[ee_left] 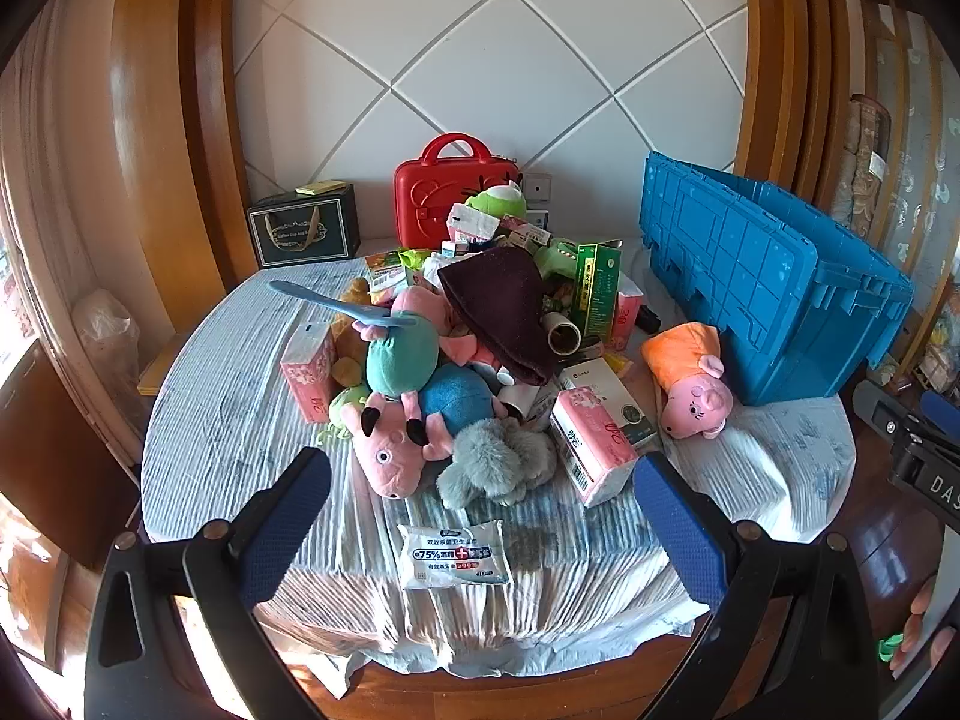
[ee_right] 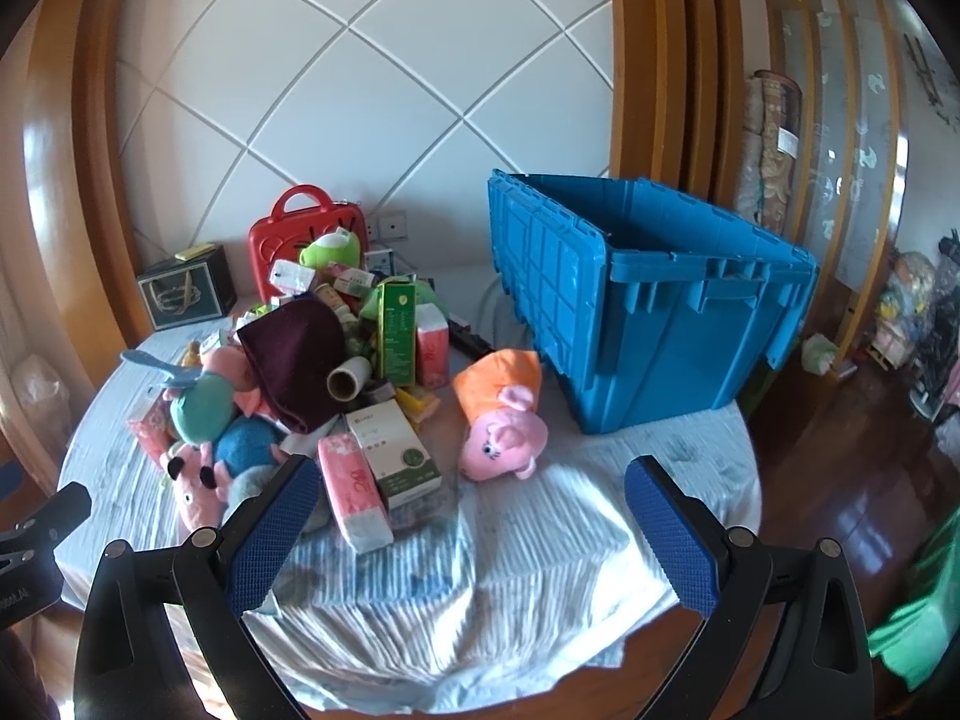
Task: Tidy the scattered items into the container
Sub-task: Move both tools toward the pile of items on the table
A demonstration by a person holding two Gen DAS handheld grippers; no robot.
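A heap of plush toys, tissue packs and small boxes [ee_left: 474,354] covers the middle of a round table. A pink pig plush in an orange dress [ee_left: 690,381] [ee_right: 501,414] lies apart, beside the open blue crate [ee_left: 774,282] [ee_right: 648,300] at the right. A wet-wipe pack [ee_left: 453,552] lies alone near the front edge. My left gripper [ee_left: 480,528] hangs open over the front of the table, with the wipe pack below the gap. My right gripper [ee_right: 471,531] stands open over bare cloth, short of the pig plush. Neither holds anything.
A red toy case [ee_left: 453,192] and a dark gift box [ee_left: 303,228] stand against the wall at the back left. The striped tablecloth [ee_right: 540,570] hangs over the near edge. Wooden floor lies to the right, with clutter beyond.
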